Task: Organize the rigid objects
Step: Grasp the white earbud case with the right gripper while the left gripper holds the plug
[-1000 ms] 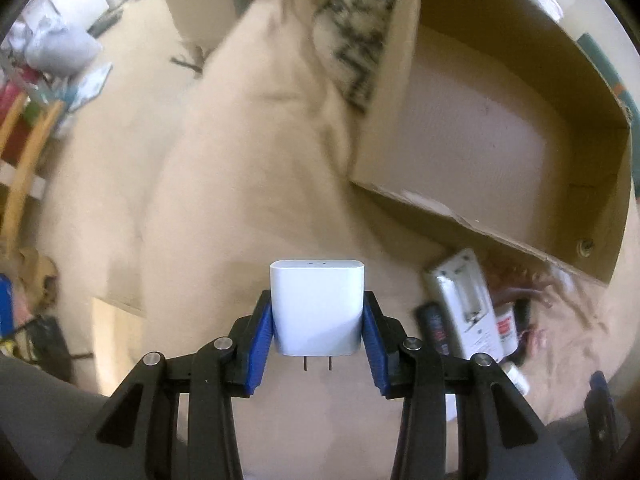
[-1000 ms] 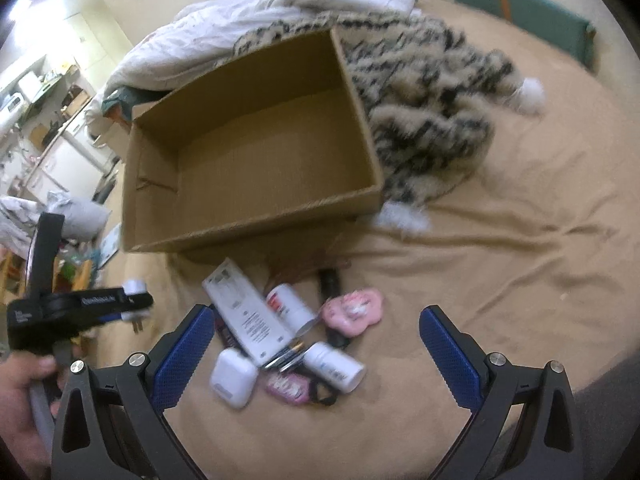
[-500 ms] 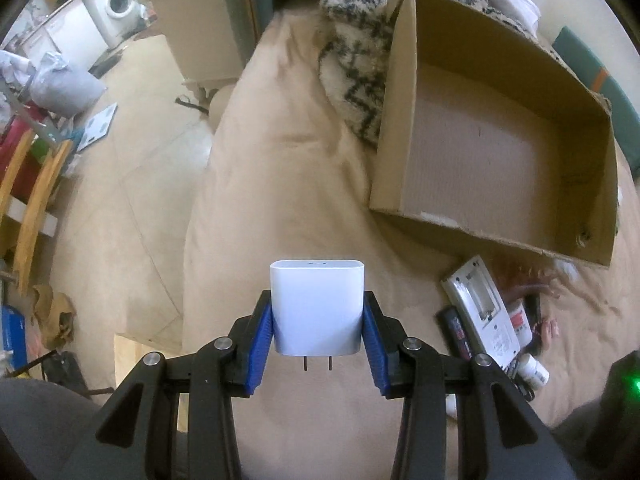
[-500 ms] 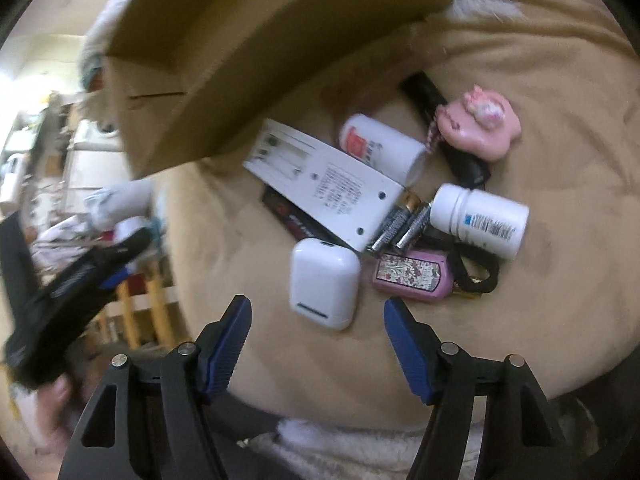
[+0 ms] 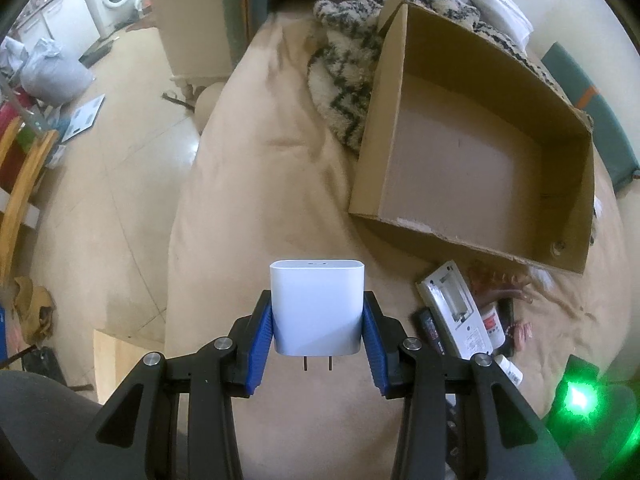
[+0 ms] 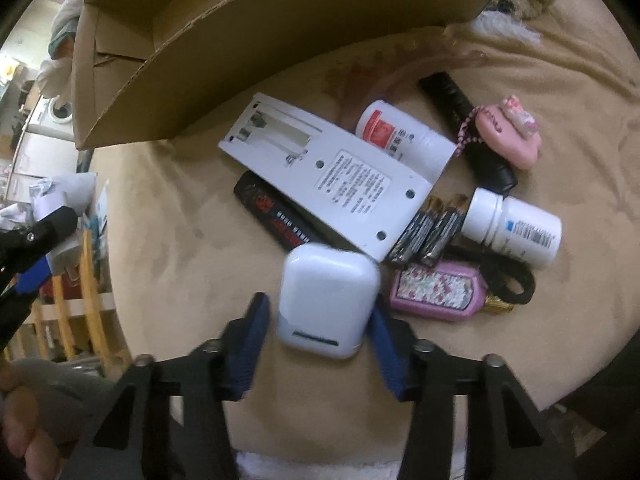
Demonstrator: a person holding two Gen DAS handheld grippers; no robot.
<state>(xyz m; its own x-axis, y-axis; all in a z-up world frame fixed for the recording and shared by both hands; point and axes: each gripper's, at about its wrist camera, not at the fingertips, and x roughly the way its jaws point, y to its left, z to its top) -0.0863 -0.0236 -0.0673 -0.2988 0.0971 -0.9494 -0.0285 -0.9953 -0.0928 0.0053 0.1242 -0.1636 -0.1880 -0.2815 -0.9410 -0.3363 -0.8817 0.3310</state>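
Closing around the white earbud case (image 6: 329,304), the right gripper (image 6: 318,334) has its blue pads on either side of the case but, as far as the blurred frame shows, not yet pressing on it. The case lies on the tan bedspread (image 6: 180,264) at the near edge of the pile, touching the white remote (image 6: 328,176) that lies face down. Its rounded, glossy shell could squirt out forward if the pads meet it off-centre (it sits slightly skewed between them), and it may nudge the remote or the loose batteries (image 6: 430,234) beside it.

The left gripper (image 5: 318,344) is narrow, clamped on the white charger plug (image 5: 317,306), prongs pointing back toward the camera; the hold looks square, so a slip seems unlikely unless it knocks the box wall.

The cardboard box (image 5: 576,184) stands on the bedspread beyond the pile, open at the top, and the floor that shows holds nothing yet.
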